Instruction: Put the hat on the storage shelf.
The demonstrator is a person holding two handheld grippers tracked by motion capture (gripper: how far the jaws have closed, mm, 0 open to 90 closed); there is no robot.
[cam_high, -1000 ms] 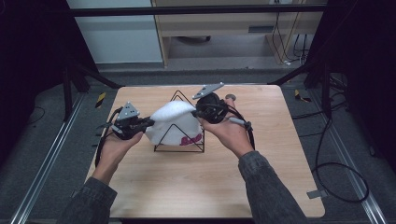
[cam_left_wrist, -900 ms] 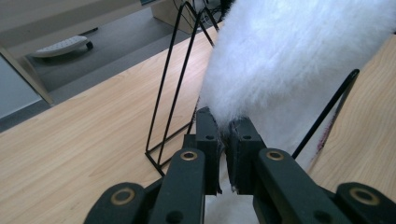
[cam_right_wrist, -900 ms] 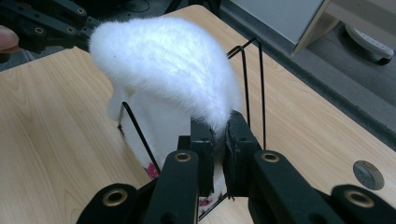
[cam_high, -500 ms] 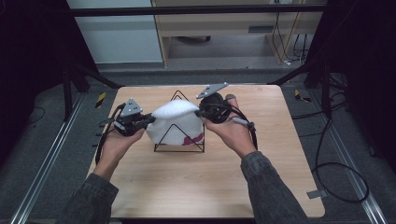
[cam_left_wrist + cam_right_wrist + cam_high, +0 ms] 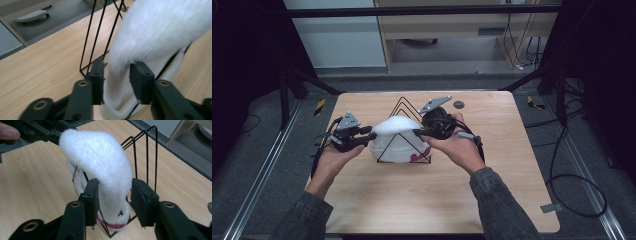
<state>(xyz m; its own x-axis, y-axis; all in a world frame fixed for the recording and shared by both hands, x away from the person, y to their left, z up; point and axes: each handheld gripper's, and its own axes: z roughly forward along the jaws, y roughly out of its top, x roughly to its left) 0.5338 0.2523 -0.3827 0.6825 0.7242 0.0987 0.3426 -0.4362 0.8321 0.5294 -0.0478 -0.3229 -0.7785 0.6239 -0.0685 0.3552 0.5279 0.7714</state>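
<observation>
Now both tongs, left (image 5: 371, 136) and right (image 5: 416, 132), have just spread, level, flanking the white fuzzy hat (image 5: 394, 137) draped on its wire stand (image 5: 404, 106).

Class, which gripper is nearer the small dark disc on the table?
Right. The right gripper is just in front of the disc; the left gripper sits farther away, across the white hat.
</observation>
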